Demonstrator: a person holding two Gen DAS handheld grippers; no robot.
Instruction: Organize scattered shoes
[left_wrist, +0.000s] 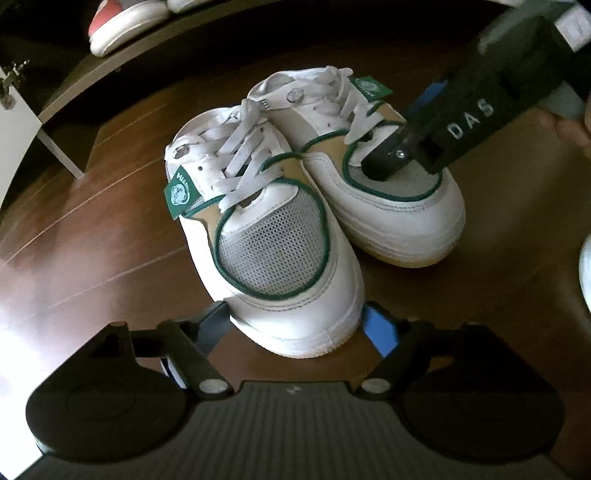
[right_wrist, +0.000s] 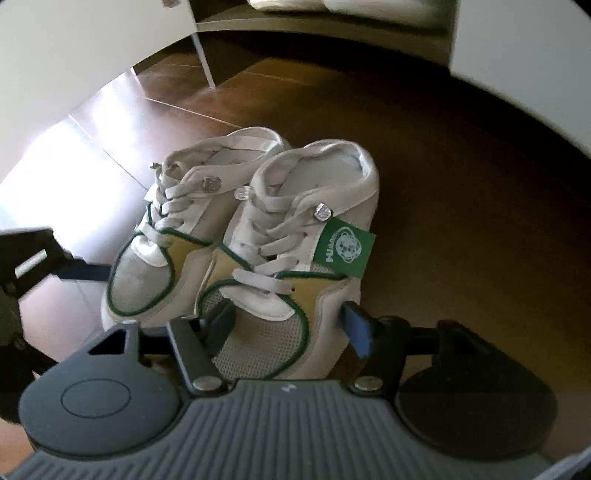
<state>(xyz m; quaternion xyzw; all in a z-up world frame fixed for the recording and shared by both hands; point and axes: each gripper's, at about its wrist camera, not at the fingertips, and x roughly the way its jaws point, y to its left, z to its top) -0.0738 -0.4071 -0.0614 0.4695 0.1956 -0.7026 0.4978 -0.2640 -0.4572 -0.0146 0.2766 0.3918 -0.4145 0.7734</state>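
A pair of white sneakers with green trim, tan panels and grey mesh toes stands side by side on the dark wooden floor (left_wrist: 92, 229). In the left wrist view my left gripper (left_wrist: 299, 328) is shut on the toe of the near sneaker (left_wrist: 273, 258), one finger on each side. My right gripper (left_wrist: 402, 129) reaches in from the upper right onto the toe of the other sneaker (left_wrist: 388, 206). In the right wrist view my right gripper (right_wrist: 290, 325) clamps that sneaker (right_wrist: 280, 258) at the toe, and my left gripper (right_wrist: 74, 273) touches its mate (right_wrist: 147, 273).
A low dark shelf (left_wrist: 92, 77) crosses the back, with a red-and-white shoe (left_wrist: 122, 26) on it. A white panel with a thin leg (left_wrist: 59, 147) stands at the left. Another white shoe (left_wrist: 585, 273) shows at the right edge. A hand (left_wrist: 569, 125) holds the right gripper.
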